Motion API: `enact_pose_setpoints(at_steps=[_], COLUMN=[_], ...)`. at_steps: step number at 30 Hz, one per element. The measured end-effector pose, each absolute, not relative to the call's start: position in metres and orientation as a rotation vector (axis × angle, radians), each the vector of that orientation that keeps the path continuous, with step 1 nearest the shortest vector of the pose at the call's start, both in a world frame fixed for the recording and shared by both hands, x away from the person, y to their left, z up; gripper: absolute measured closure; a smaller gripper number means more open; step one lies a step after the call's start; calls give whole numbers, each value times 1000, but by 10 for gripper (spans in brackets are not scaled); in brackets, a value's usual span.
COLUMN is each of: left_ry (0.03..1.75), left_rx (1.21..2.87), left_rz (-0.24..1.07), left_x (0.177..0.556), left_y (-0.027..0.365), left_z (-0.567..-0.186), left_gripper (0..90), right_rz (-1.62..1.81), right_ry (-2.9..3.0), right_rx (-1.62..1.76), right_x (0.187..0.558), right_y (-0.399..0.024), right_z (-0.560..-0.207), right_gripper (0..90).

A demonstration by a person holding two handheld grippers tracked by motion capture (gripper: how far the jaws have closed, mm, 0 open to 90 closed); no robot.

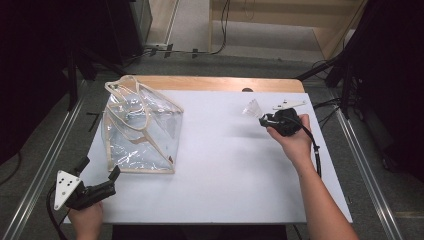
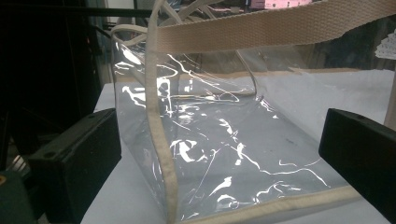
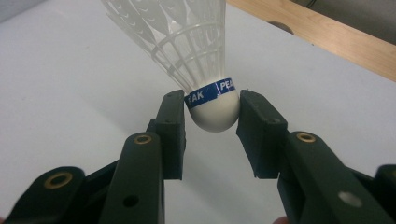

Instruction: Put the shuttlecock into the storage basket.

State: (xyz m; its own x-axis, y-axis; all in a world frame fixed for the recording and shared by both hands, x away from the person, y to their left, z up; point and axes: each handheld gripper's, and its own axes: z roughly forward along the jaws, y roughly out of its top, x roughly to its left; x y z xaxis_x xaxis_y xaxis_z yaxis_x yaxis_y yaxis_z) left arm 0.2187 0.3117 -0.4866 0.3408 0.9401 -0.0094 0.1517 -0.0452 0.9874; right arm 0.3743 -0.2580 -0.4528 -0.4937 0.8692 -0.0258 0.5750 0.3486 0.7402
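I've got the shuttlecock (image 3: pixel 212 95) pinched by its white cork in my right gripper (image 3: pixel 212 109), jaws closed on either side of the round base just under the blue band, feather skirt pointing up and away. On the high view that gripper (image 1: pixel 264 119) sits out at about two o'clock on the white table (image 1: pixel 225 165), lifted clear of the surface as far as I can judge. My left gripper (image 1: pixel 100 172) waits at eight o'clock, jaws spread wide and holding nothing, lined up on the near corner of the clear bag (image 1: pixel 140 132), which stands at ten o'clock with its beige straps flopped over the top.

Here's my worry: the cork is rounded and I'm gripping near its widest part, so any squeeze or jolt could squirt it out. The bag mouth looks slack and partly covered by straps; if I don't hold it open, the shuttlecock may catch on the webbing or tip the bag over.
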Motion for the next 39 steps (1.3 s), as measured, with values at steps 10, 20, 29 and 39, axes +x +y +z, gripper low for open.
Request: enact_pose_setpoints(at_steps=[10,20,29,39], left_ry=[1048,1047,1045,1042], left_rx=[1481,1481,1482,1485], left_rz=[881,881,882,885], left_x=[219,219,219,219], left_y=[312,312,311,311], left_z=[-487,-487,-487,-487], left_gripper=[0,0,0,0], right_rz=[997,1042,1085,1123], right_ry=[2203,2213,2216,2235], right_rx=[1235,1197,1178,1156], right_x=[373,370,370,370], right_y=[-241,-223,-211,-194], right_z=[-447,-438,-432,-432], right_gripper=[606,606,606,606])
